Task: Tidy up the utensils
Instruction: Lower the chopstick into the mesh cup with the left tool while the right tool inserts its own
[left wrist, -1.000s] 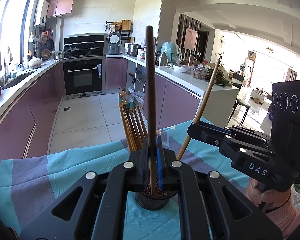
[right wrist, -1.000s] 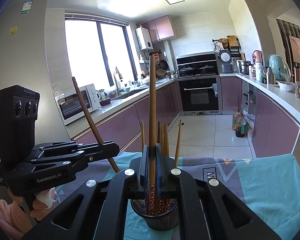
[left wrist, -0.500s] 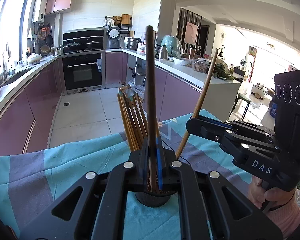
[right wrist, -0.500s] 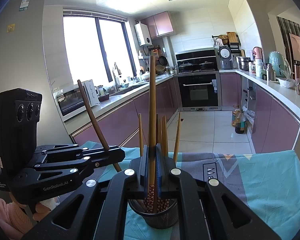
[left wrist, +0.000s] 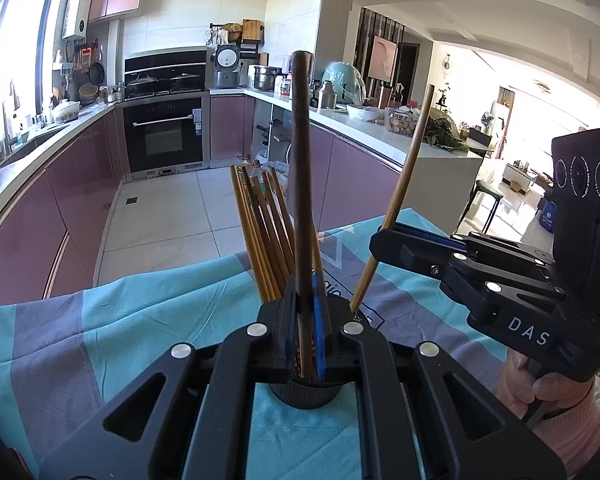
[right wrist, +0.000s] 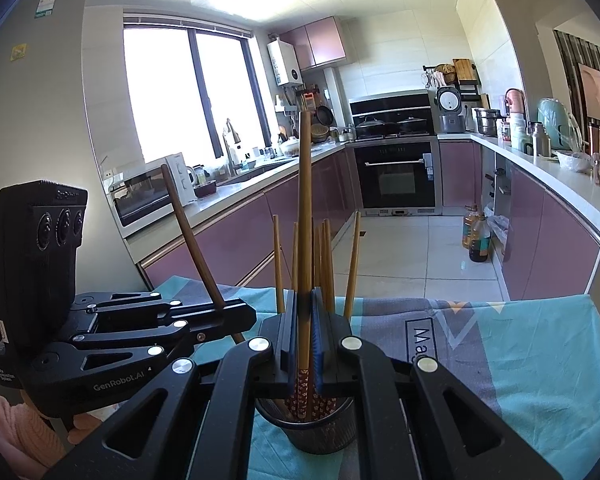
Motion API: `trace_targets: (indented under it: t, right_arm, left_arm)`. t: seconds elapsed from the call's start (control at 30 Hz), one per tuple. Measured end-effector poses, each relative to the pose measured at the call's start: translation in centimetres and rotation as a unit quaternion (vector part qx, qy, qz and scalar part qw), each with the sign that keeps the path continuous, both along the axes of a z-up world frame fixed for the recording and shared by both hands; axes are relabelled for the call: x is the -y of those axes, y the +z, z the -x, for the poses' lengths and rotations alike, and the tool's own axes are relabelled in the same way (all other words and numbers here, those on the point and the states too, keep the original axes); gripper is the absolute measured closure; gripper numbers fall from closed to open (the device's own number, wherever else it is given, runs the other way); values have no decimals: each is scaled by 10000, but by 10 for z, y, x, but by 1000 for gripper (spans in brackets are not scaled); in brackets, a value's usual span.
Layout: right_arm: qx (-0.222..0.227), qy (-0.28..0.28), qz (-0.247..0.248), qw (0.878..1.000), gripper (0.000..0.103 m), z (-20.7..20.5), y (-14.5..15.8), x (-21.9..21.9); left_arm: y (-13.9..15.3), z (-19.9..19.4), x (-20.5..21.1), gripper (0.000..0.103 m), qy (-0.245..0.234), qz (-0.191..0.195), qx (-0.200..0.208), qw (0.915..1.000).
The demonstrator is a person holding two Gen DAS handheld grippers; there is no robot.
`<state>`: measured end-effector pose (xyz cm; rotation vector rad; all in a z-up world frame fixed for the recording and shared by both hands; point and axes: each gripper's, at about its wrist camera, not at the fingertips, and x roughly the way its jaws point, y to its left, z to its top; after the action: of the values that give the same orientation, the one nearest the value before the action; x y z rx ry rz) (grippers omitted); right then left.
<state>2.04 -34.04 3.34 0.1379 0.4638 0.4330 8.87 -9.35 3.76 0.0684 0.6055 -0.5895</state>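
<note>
A black mesh utensil cup (left wrist: 306, 394) (right wrist: 308, 430) stands on the cloth and holds several wooden chopsticks (left wrist: 260, 232) (right wrist: 324, 260). My left gripper (left wrist: 305, 308) is shut on a dark brown chopstick (left wrist: 302, 160), upright, with its lower end inside the cup. My right gripper (right wrist: 305, 312) is shut on a lighter wooden chopstick (right wrist: 305, 200), also upright with its patterned end in the cup. Each gripper shows in the other's view, the right gripper (left wrist: 384, 240) with its stick (left wrist: 408, 168) and the left gripper (right wrist: 236, 312) with its stick (right wrist: 188, 232).
A teal and grey cloth (left wrist: 120, 320) (right wrist: 520, 344) covers the table. Beyond its far edge lie the kitchen floor, purple cabinets (left wrist: 36, 220) and an oven (right wrist: 396, 176). The two grippers crowd the cup from both sides.
Both grippers have lowered toward the cup with their chopsticks, so the stick ends now sit deeper inside it. Both stay shut.
</note>
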Motion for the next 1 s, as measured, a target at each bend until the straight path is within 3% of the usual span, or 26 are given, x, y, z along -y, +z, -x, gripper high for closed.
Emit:
trace_targets:
  t: [1.0]
  right_arm:
    - [-259, 46, 202, 9994, 97, -12, -14, -7]
  left_arm:
    - [-19, -15, 4, 95, 9, -35, -224, 9997]
